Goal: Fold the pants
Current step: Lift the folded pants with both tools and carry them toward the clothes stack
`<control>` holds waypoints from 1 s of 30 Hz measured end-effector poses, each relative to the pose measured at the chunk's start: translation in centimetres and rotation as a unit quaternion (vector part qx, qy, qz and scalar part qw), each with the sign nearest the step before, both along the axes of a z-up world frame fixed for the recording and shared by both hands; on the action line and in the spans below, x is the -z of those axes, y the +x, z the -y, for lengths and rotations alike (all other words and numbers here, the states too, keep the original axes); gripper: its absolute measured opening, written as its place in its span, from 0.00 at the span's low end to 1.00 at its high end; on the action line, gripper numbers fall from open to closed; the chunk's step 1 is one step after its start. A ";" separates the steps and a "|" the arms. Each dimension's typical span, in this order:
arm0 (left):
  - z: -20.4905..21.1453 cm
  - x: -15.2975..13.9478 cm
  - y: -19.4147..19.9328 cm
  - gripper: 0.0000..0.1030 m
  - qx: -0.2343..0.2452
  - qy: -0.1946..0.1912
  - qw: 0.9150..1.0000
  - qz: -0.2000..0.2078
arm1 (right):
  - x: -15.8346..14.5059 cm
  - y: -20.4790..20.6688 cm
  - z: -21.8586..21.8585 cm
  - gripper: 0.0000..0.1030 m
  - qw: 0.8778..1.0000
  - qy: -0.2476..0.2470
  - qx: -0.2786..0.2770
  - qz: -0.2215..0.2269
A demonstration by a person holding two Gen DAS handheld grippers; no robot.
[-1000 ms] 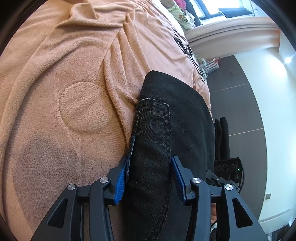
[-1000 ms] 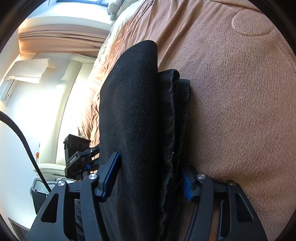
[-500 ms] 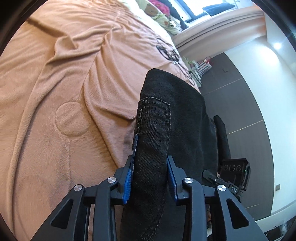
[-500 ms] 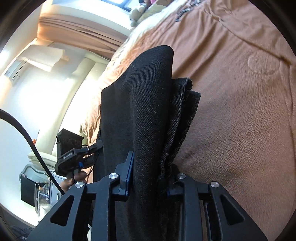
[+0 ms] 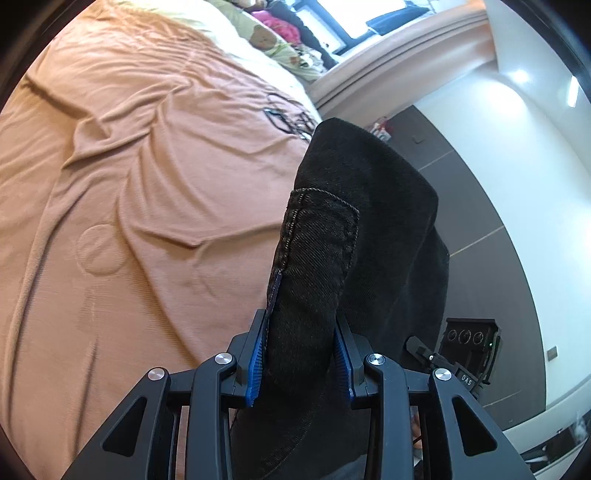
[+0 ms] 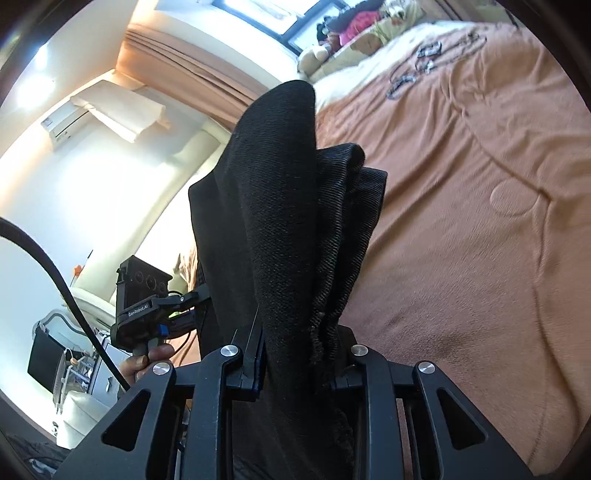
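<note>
We hold the black pants (image 5: 354, 229) between our two grippers, lifted above the bed and not lying flat on it. The left gripper (image 5: 300, 354) is angled downward, and its blue pads (image 5: 256, 363) clamp a thick fold of the denim where a stitched pocket (image 5: 317, 236) shows; its jaws have just been closing on the cloth. The right gripper (image 6: 300, 363) is also tilted downward and squeezes several stacked layers of the same pants (image 6: 288, 206); its jaws have just been closing too, with the fabric between them. In the right wrist view we see the other gripper device to the left of the cloth, with a hand (image 6: 147, 360) around its handle. Under the pants lies the orange-brown blanket (image 5: 140, 192), wrinkled, with a round pressed mark (image 5: 99, 249) in it. On the far part of the blanket some thin dark things (image 6: 413, 74) lie, perhaps cables, but they are too small to tell. Behind the bed there are pillows with a soft toy (image 5: 263, 37), a window (image 6: 258, 7), a curtain (image 6: 192, 70), and an air conditioner (image 6: 68, 123) on the white wall.
</note>
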State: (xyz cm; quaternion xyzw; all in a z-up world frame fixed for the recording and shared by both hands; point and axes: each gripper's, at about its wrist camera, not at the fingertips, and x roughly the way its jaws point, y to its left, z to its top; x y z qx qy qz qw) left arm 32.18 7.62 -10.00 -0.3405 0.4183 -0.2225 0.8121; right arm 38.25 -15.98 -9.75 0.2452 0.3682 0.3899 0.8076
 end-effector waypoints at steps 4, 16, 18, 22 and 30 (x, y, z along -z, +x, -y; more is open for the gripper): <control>1.8 -1.1 -0.2 0.34 0.014 -0.002 1.000 0.015 | -0.6 -1.3 1.9 0.21 1.000 -0.001 0.015 0.020; 8.9 -3.9 0.9 0.34 0.058 -0.007 0.997 0.050 | -2.3 -3.9 7.6 0.21 0.997 -0.016 0.058 0.055; 10.2 -4.3 1.2 0.34 0.063 -0.009 0.997 0.054 | -2.7 -4.3 8.7 0.21 0.996 -0.019 0.066 0.061; 12.8 -4.7 1.9 0.34 0.075 -0.009 0.995 0.062 | -3.4 -5.3 10.8 0.21 0.994 -0.023 0.083 0.072; 18.8 -5.7 3.2 0.34 0.109 -0.007 0.991 0.075 | -4.4 -7.3 14.2 0.21 0.988 -0.035 0.117 0.091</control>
